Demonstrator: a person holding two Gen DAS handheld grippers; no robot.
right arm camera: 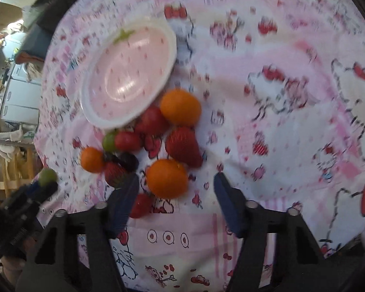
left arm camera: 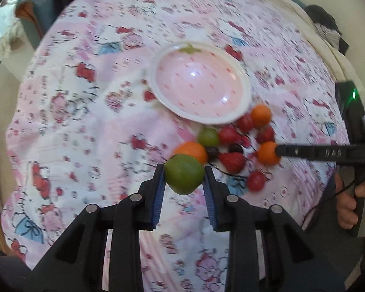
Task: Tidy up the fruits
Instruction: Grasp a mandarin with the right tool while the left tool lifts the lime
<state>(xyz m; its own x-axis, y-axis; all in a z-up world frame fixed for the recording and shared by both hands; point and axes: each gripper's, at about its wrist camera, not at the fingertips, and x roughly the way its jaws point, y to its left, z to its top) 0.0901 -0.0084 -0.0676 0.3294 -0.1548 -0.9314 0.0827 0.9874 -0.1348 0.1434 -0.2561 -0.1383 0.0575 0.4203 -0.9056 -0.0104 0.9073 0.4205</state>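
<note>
Pink cartoon-cat cloth [left arm camera: 85, 121] over the tabletop, pink strawberry bowl [left arm camera: 241, 102] in the middle, fruit pile [left arm camera: 233, 143] at its 5 o'clock, left tongs [left arm camera: 184, 175] squeezing a green lime [left arm camera: 184, 174], right tongs [right arm camera: 176, 182] half open around an orange [right arm camera: 167, 178], not pinching it.

A: Both views motion-blurred; cloth [right arm camera: 267, 92] print is smeared, cartoon detail unreadable.
B: Dark fruits [right arm camera: 126, 160] in the pile, grape or berry?
A: Can't tell. Red fruit [right arm camera: 140, 205] half hidden behind right gripper's finger [right arm camera: 124, 202]. Person's hand [left arm camera: 352, 199] cut off at left view's edge.
</note>
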